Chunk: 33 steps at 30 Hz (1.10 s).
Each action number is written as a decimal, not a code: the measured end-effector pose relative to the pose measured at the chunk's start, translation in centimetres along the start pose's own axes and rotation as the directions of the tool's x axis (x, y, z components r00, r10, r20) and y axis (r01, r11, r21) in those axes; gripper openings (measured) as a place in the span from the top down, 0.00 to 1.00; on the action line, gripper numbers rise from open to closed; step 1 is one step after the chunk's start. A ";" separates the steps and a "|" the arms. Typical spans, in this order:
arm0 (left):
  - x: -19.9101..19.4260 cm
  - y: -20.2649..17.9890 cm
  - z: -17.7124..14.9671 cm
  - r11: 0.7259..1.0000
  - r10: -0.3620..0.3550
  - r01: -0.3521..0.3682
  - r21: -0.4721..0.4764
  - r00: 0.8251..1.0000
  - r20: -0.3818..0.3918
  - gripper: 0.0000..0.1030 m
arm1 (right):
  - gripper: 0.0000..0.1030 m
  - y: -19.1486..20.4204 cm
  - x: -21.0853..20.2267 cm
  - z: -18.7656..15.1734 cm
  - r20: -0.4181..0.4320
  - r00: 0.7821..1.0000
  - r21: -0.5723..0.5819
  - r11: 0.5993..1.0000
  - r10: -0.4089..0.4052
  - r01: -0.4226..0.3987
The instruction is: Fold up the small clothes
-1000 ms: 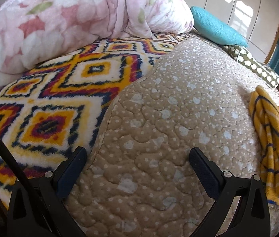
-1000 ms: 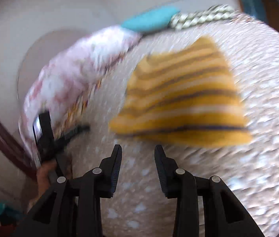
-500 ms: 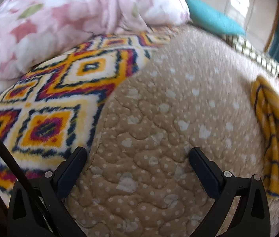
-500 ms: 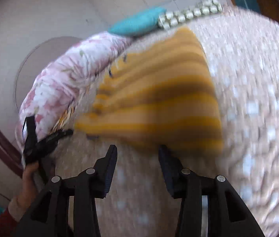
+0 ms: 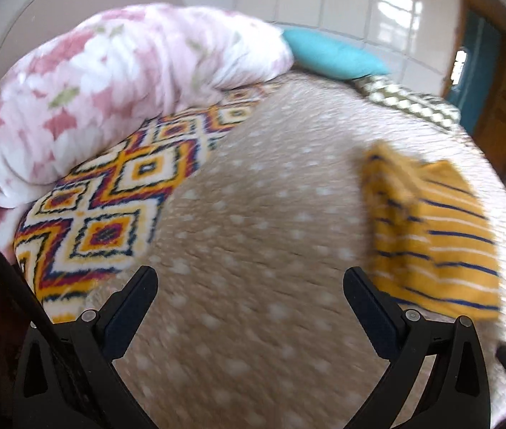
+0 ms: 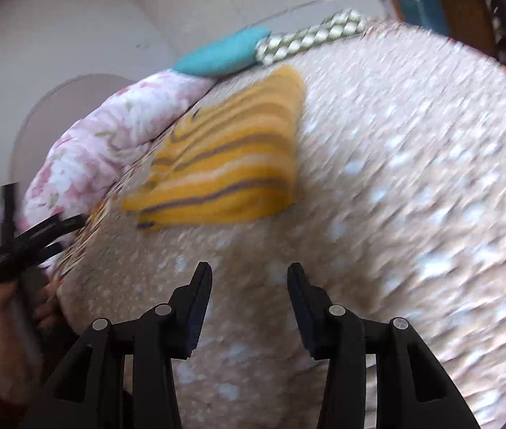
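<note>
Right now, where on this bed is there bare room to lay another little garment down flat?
The widest bare patch is the tan dotted quilt, between the diamond-patterned blanket and the folded yellow striped garment. In the right wrist view, more bare quilt stretches beyond the garment's far side. It is crowded toward the head: the pink floral comforter, teal pillow and checked pillow.

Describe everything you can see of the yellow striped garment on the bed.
The yellow striped garment is a small knit-looking piece in mustard yellow with thin dark blue and white stripes. It lies folded into a compact, roughly rectangular stack, with bunched layers along the edge nearest the patterned blanket. It rests flat on the beige dotted quilt, apart from the floral duvet and the pillows. Neither hand-held gripper touches it; only the quilt does. Motion blur hides finer detail.
</note>
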State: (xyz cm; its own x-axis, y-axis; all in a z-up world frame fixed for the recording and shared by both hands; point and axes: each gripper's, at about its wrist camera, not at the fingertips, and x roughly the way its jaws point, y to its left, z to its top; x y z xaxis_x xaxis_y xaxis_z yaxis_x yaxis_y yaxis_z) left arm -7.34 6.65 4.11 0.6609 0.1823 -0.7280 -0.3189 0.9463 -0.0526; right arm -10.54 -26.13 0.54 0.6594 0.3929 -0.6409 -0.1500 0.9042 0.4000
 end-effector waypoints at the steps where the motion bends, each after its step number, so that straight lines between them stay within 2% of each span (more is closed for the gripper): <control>1: -0.9 -0.5 -0.3 1.000 -0.026 0.026 0.004 1.000 0.008 0.00 | 0.51 0.0 -0.2 0.9 0.016 1.000 -0.004 1.000 -0.003 0.003; 4: -3.2 -2.0 -1.2 0.997 -0.073 0.071 0.037 0.997 0.037 0.00 | 0.51 0.3 -0.4 4.4 0.082 0.997 -0.012 1.000 -0.013 0.014; 7: -5.1 -3.4 -2.1 0.995 -0.029 0.018 0.099 0.993 0.112 0.00 | 0.53 0.9 1.6 7.1 0.088 0.996 -0.034 0.999 -0.020 0.023; 9: -6.7 -4.0 -2.5 0.990 0.017 -0.041 0.132 0.983 0.183 0.00 | 0.55 1.4 3.7 7.7 0.051 0.999 -0.044 0.999 -0.015 0.017; 11: -8.2 -4.2 -2.6 0.988 0.044 -0.079 0.132 0.968 0.249 0.00 | 0.55 1.8 6.9 6.8 -0.059 0.998 -0.054 0.998 -0.037 0.034; 13: -9.8 -3.6 -2.4 0.993 -0.002 -0.032 0.115 0.958 0.286 0.00 | 0.53 2.3 8.2 5.4 -0.090 0.990 -0.093 0.991 -0.106 0.097; 16: -10.8 -2.3 -2.0 0.996 -0.055 0.034 0.077 0.953 0.299 0.00 | 0.53 3.7 6.9 4.2 -0.058 0.984 -0.179 0.971 -0.170 0.157; 20: -11.3 -1.7 -2.2 0.997 -0.061 0.047 0.055 0.954 0.293 0.00 | 0.53 6.4 3.8 6.3 0.054 0.994 -0.237 0.965 -0.100 0.110; 21: -11.3 -1.7 -2.3 0.997 -0.063 0.049 0.056 0.955 0.289 0.00 | 0.53 7.0 3.9 6.9 0.056 0.995 -0.251 0.963 -0.087 0.098; 25: -11.5 -1.9 -3.0 0.994 -0.081 0.055 0.096 0.955 0.287 0.00 | 0.56 10.2 7.5 10.4 0.026 0.999 -0.289 0.956 -0.038 0.044; 29: -12.1 -1.6 -3.7 0.992 -0.062 0.023 0.125 0.945 0.321 0.00 | 0.66 12.8 14.5 13.6 -0.037 0.996 -0.310 0.948 -0.086 0.071; 31: -12.3 -1.3 -4.0 0.990 -0.060 0.014 0.137 0.940 0.337 0.00 | 0.66 13.3 18.0 14.5 -0.085 0.989 -0.305 0.948 -0.121 0.089; 33: -12.2 -1.1 -4.1 0.989 -0.055 0.004 0.147 0.935 0.349 0.00 | 0.65 13.7 22.1 14.8 -0.182 0.970 -0.321 0.942 -0.159 0.095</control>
State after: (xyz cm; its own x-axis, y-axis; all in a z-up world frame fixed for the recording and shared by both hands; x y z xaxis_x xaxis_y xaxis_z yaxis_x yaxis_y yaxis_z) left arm -17.90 2.32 10.25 0.8730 0.2115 -0.4394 -0.2133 0.9759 0.0458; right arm 12.83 -7.58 1.54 0.5299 0.2677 -0.8047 -0.3157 0.9430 0.1058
